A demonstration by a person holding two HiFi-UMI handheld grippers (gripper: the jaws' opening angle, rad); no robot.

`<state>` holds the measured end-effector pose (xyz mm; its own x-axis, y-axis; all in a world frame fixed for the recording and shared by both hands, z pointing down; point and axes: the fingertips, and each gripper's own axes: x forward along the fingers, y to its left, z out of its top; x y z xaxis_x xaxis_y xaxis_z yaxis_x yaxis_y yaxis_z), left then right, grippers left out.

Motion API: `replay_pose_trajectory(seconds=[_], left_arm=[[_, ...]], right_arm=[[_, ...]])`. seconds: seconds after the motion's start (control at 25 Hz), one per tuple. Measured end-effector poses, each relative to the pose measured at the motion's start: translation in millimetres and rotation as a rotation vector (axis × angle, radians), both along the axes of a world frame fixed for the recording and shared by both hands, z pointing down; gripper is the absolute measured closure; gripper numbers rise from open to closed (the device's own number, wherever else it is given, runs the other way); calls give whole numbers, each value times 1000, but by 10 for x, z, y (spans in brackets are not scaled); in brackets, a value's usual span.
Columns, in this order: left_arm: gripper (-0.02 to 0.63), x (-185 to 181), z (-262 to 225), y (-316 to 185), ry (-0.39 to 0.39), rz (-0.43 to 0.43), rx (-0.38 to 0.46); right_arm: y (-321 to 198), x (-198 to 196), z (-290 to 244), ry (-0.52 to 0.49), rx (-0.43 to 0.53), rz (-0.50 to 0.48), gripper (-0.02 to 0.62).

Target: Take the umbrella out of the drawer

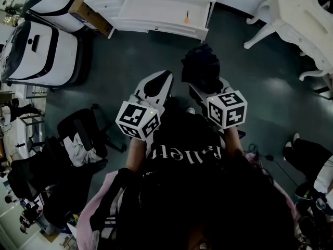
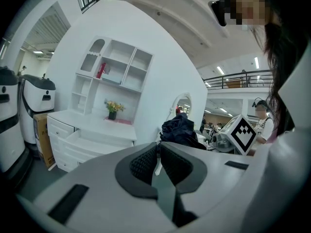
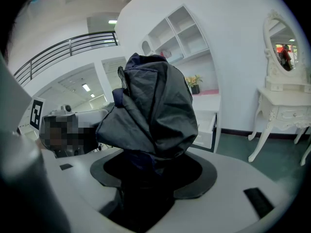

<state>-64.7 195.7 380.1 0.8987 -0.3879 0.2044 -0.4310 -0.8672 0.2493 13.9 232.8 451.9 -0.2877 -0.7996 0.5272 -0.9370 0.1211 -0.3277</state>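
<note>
A folded dark navy umbrella (image 1: 200, 66) is held up off the floor, with my right gripper (image 1: 204, 90) shut on its lower end. In the right gripper view the umbrella's bunched fabric (image 3: 153, 106) fills the middle and hides the jaws of the right gripper (image 3: 150, 166). My left gripper (image 1: 157, 85) is beside it, shut with nothing between its pads (image 2: 146, 160). From the left gripper view the umbrella (image 2: 180, 130) shows just to the right. The white dresser's drawer (image 1: 161, 12) stands open ahead, and its inside looks bare.
The white dresser with shelves (image 2: 114, 76) stands ahead on dark floor. A white dressing table with a mirror (image 3: 284, 106) is to the right. White-and-black machines (image 1: 44, 51) and a cardboard box (image 1: 88, 14) stand to the left. Black office chairs (image 1: 78, 139) crowd the lower left.
</note>
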Motion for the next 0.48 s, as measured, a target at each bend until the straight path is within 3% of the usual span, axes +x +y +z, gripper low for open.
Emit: replay_pose_trajectory(seconds=[0.48], left_arm=[[575,25,16,-42,7,9,7]], right_arm=[[-21,44,41,38,-6,8,324]])
